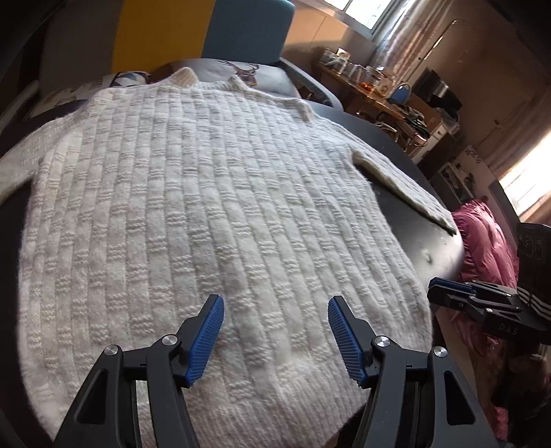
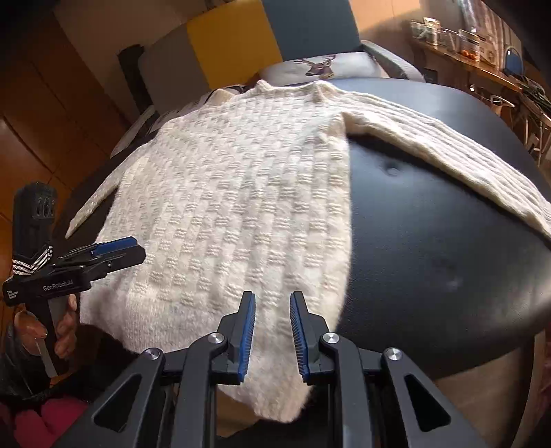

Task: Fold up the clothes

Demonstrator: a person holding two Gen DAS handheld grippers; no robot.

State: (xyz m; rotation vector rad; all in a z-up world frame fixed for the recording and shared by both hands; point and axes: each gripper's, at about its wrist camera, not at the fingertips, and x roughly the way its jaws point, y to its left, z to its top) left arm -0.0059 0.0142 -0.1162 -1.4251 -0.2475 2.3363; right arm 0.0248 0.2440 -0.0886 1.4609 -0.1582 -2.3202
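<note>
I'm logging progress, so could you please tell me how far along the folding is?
Done: the cream textured knit sweater lies spread flat on the dark padded surface, sleeves out. In hand: nothing; the left gripper and right gripper hover open over its hem. Left: every fold, since no sleeve is turned in.

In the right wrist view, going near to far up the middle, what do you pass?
Right gripper → sweater hem → sweater body → sweater collar → deer-print cushion → blue chair back.
</note>
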